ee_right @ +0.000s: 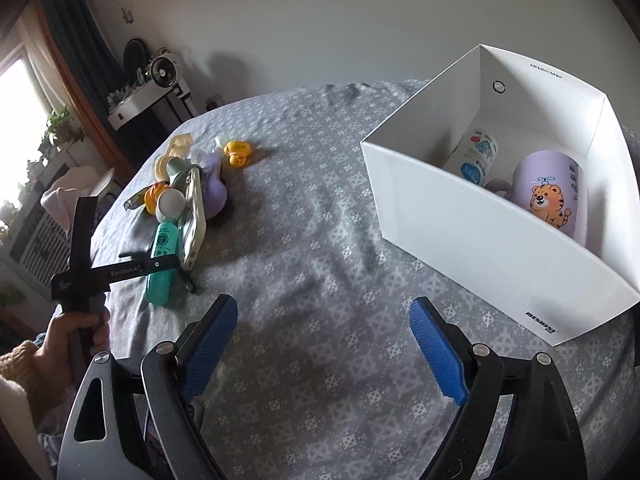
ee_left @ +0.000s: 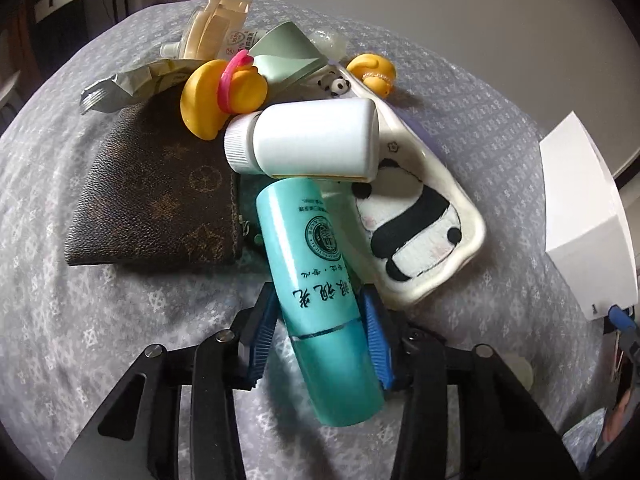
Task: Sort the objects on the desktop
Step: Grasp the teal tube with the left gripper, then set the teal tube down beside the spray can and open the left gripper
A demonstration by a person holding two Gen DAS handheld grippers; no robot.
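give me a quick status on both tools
Left tool shut on teal bottle. Right tool open, empty. White bottle resting on teal bottle's far end.

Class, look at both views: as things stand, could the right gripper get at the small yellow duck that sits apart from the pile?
Probably yes. The right gripper is open and empty, only bare tablecloth lies between it and the duck, and the duck stands clear at the pile's far edge, away from the left gripper clamping the teal bottle.
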